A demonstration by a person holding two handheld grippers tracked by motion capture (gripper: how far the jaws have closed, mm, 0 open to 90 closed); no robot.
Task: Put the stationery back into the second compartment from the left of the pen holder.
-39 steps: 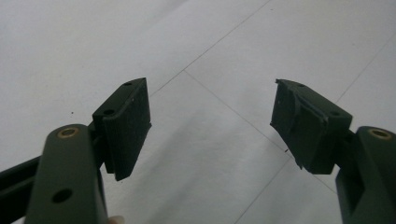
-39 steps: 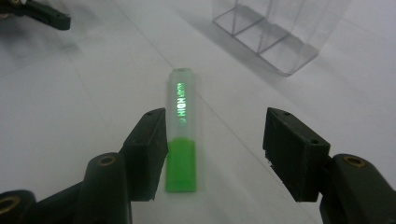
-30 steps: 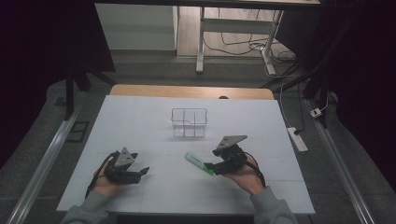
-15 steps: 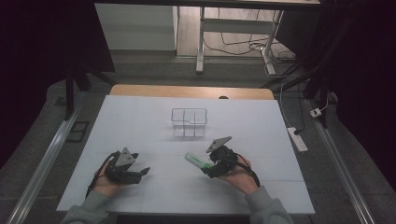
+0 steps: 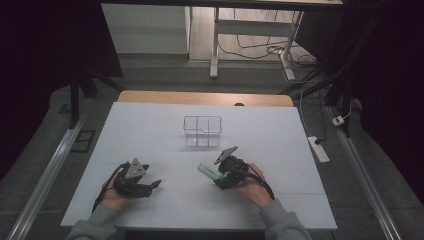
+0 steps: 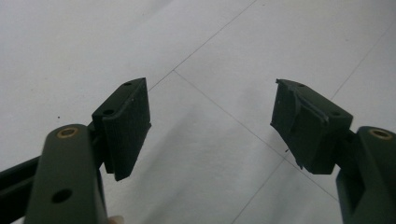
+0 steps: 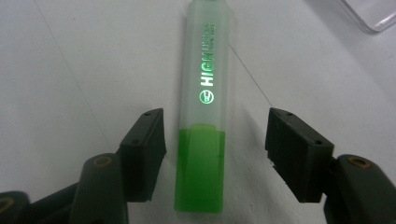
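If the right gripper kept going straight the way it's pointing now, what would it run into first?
The right gripper is open, its jaws on either side of the green highlighter pen with a frosted cap lying on the white table. Going on, it would probably slide along the pen; a clear plastic container sits beyond, off to one side.

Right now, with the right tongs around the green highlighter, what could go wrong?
1. The right tongs stand open astride the highlighter near its green end, not its middle; once lifted, the long pale end may tip down.
2. The highlighter lies flat on the table, so tongs closing too high may push it aside rather than grip it.
3. The clear box has small compartments; a tilted highlighter may catch its rim.
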